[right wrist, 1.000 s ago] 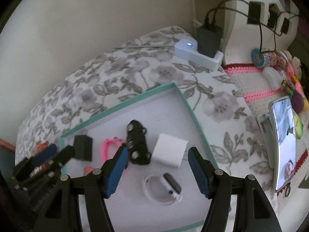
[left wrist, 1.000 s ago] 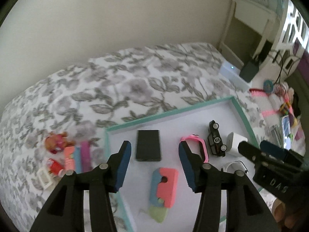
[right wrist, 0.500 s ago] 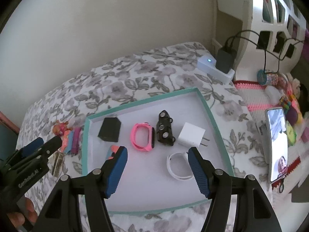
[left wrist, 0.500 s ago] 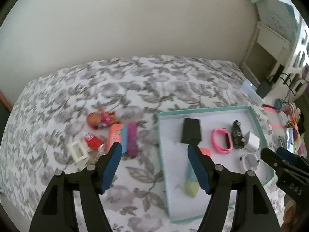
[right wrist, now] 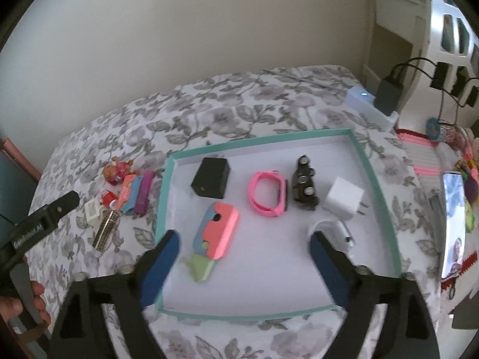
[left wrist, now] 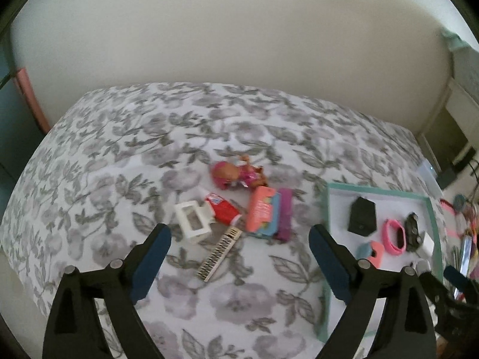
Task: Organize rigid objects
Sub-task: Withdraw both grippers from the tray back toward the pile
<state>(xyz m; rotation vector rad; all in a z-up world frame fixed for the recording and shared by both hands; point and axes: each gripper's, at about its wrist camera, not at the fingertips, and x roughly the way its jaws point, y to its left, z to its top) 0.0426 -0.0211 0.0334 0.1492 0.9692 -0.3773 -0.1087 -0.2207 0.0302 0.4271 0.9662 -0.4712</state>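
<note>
A teal-rimmed white tray (right wrist: 380, 191) lies on the floral bed. It holds a black box (right wrist: 211, 178), a pink band (right wrist: 266, 194), a black toy car (right wrist: 304, 184), a white charger (right wrist: 344, 199), a white ring piece (right wrist: 333, 232) and a pink-blue-green toy (right wrist: 214, 236). Left of the tray (left wrist: 327, 209) lie a doll (left wrist: 236, 173), a red pack (left wrist: 221, 208), a white frame (left wrist: 193, 221), a small keyboard (left wrist: 220, 252) and a coloured stack (left wrist: 268, 214). My left gripper (left wrist: 239, 261) is open and empty above these loose things. My right gripper (right wrist: 242, 260) is open and empty over the tray's near side.
A white box with a black adapter (right wrist: 374, 101) sits at the bed's far right corner. A phone (right wrist: 453, 224), pink crochet mat (right wrist: 425, 152) and small toys lie right of the tray. A plain wall stands behind the bed.
Both grippers have pulled back and up from the tray. The left one has swung left, from above the tray to above the loose objects. Both have stayed open.
</note>
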